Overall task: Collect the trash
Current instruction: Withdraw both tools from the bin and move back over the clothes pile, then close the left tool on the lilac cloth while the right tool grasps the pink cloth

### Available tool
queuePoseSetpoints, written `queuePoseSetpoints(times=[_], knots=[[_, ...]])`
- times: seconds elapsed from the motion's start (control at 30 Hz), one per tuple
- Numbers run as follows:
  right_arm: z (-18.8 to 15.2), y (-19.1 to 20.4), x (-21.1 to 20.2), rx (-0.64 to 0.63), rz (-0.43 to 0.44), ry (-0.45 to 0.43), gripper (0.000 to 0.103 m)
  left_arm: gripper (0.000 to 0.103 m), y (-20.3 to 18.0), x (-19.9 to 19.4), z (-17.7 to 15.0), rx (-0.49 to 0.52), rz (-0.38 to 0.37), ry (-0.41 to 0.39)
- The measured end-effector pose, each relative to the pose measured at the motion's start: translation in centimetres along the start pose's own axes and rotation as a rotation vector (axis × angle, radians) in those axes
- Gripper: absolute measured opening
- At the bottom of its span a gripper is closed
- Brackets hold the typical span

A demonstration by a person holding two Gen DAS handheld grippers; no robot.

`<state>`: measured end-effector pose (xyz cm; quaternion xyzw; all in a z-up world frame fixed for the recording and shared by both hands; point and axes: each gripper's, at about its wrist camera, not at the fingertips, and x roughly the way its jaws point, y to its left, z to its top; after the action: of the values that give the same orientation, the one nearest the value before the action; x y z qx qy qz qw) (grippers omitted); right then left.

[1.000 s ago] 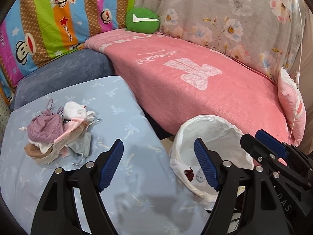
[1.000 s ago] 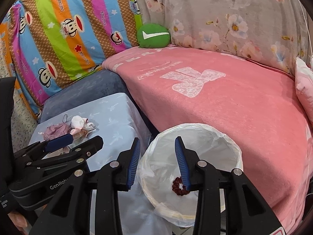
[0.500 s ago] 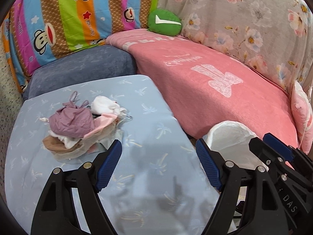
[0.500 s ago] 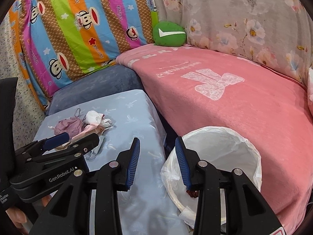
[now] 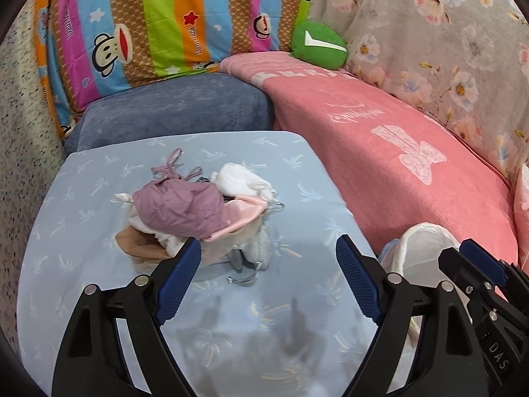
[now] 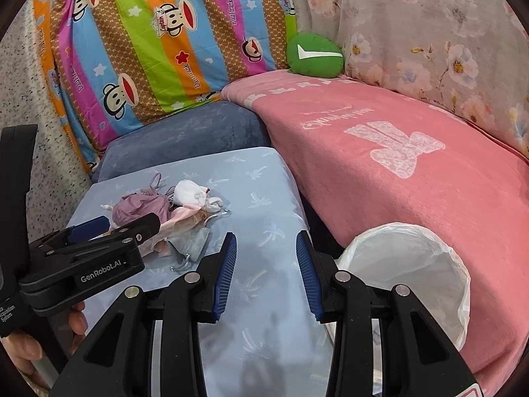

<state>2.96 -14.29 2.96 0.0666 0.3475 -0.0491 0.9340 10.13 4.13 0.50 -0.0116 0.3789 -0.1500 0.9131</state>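
A soft heap of crumpled scraps (image 5: 195, 211) lies on the pale blue table cover (image 5: 82, 264), a smooth cloth printed with faint palm sprigs. On top sits a wrinkled mauve bag with thin drawstrings; beside it are a white knotted wad, a pink satin-like flap, a tan piece beneath, and a grey pouch with a cord at the near edge. In the left wrist view the heap sits at centre left; in the right wrist view (image 6: 165, 218) it lies at middle left.

The left gripper (image 5: 267, 284) hangs over the table with its ribbed blue pads wide apart and nothing between them; its left pad overlaps the heap's near edge in the picture, though contact cannot be told. Its jaws have just been opening. The right gripper (image 6: 266, 278) has its pads partly apart, empty, over bare blue cloth.

The white bin liner (image 6: 426, 271), a thin crinkly plastic bag rolled over a round rim, stands at lower right, between the table and the fuzzy pink blanket (image 6: 413, 172). A round green cushion (image 5: 319, 48) sits at upper centre against a striped monkey-print cloth (image 5: 158, 33).

Compared with a second ago, both views have swung from the bin toward the table: the heap is larger and more central, and the bin has slid to the lower right edge.
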Motion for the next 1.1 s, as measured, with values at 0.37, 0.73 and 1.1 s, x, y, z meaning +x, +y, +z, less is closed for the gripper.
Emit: queuePoseSetpoints(times=[0.37,0.73,1.1], knots=[[1.3,4.1,2.8,-0.037,0.050,0.028,0.038,0.081,5.0,0.8,1.1,-0.060,0.060,-0.003],[2.3,7.1,7.6,-0.032,0.099,0.086,0.038,0.081,9.1,3.5,2.0,-0.117,0.055,0.040],[3.1,8.8,13.9,0.019,0.144,0.176,0.038,0.067,10.5,6.9,2.7,-0.123,-0.007,0.113]])
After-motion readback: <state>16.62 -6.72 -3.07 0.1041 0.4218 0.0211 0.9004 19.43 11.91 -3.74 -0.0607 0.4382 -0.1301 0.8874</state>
